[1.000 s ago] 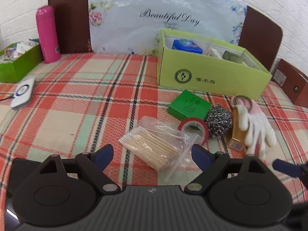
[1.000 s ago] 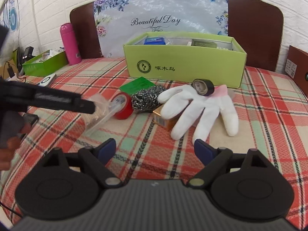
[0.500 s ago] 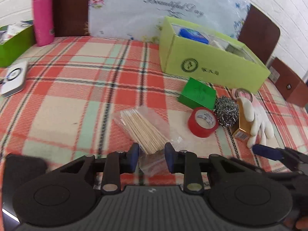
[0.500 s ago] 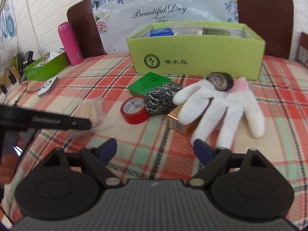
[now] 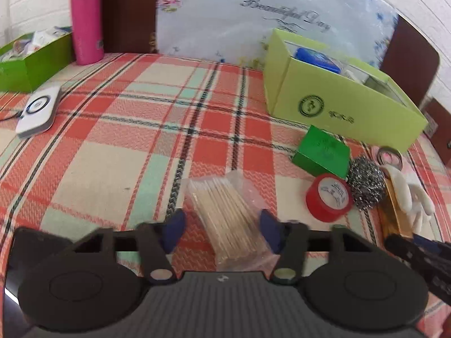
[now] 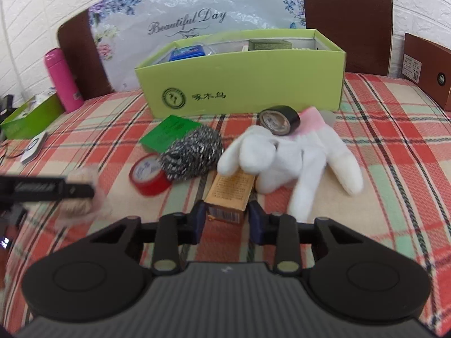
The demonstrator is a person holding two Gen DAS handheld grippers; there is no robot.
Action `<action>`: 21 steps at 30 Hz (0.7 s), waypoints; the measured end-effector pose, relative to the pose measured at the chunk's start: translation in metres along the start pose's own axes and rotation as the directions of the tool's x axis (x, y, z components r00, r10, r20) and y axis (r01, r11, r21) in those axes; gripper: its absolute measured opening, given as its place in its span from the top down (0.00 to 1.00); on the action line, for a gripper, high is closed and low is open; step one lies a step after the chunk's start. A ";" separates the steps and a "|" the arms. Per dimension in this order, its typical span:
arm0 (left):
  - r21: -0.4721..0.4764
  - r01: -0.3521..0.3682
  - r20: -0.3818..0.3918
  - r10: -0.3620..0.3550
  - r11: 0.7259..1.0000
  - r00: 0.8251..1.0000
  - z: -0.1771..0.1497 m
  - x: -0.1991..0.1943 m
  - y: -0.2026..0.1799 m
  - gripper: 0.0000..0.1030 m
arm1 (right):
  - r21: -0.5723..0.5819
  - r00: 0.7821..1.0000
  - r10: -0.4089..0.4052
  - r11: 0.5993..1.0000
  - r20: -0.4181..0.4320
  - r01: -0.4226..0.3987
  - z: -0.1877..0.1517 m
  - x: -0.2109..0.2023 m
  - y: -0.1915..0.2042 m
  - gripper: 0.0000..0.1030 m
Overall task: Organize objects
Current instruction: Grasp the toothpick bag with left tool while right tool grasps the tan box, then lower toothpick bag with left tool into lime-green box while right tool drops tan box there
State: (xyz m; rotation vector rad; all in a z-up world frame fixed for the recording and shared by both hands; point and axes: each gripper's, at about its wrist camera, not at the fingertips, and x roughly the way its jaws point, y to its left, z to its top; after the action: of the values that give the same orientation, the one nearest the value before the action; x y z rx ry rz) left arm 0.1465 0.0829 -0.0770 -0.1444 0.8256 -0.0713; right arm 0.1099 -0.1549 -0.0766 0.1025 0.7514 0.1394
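Observation:
A clear bag of wooden sticks lies between my left gripper's fingers, which stand apart on either side of it. My right gripper has closed on the near end of an orange-brown box that lies under a white glove. A red tape roll, a steel scourer, a small green box and a black tape roll lie in front of the open yellow-green box.
A pink bottle and a green tray stand at the back left, with a white device near them. Brown chair backs and a flowered bag rise behind the checked cloth.
My left gripper was shut on the bag's edge and has opened, with the bag now between its fingers. My right gripper moved forward and closed on the orange-brown box.

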 end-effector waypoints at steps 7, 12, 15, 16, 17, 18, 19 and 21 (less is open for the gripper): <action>0.211 0.251 -0.116 -0.230 0.945 0.966 -0.025 -0.027 -0.036 0.78 | -0.156 0.992 0.050 0.985 -0.115 -0.068 -0.044 -0.057 -0.009 0.69; 0.296 0.131 -0.085 -0.111 0.946 0.990 -0.033 -0.033 -0.060 0.57 | -0.171 0.998 -0.032 0.985 -0.061 0.022 -0.039 -0.059 -0.001 0.42; 0.266 0.137 -0.096 -0.116 0.954 0.989 -0.030 -0.032 -0.055 0.56 | -0.144 0.999 0.001 0.990 -0.048 -0.008 -0.032 -0.053 -0.001 0.43; 0.254 0.144 -0.102 -0.121 0.956 0.987 -0.030 -0.032 -0.053 0.58 | -0.148 0.999 -0.003 0.989 -0.047 -0.004 -0.031 -0.050 0.000 0.44; 0.250 0.149 -0.108 -0.125 0.957 0.986 -0.030 -0.032 -0.052 0.60 | -0.150 0.999 -0.010 0.989 -0.050 0.003 -0.032 -0.048 0.001 0.46; 0.251 0.143 -0.108 -0.119 0.957 0.987 -0.031 -0.033 -0.053 0.60 | -0.144 0.998 -0.016 0.990 -0.058 0.007 -0.032 -0.045 0.000 0.48; 0.255 0.135 -0.102 -0.113 0.957 0.988 -0.032 -0.034 -0.054 0.59 | -0.133 0.998 -0.012 0.991 -0.065 0.003 -0.032 -0.042 -0.001 0.51; 0.264 0.122 -0.097 -0.099 0.957 0.990 -0.034 -0.033 -0.058 0.52 | -0.117 0.998 -0.008 0.993 -0.069 -0.001 -0.032 -0.038 -0.003 0.52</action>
State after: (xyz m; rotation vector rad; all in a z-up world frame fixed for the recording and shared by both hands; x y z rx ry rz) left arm 0.0991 0.0262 -0.0665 0.0702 0.8825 -0.2956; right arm 0.0603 -0.1627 -0.0748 -0.0154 0.8109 0.1842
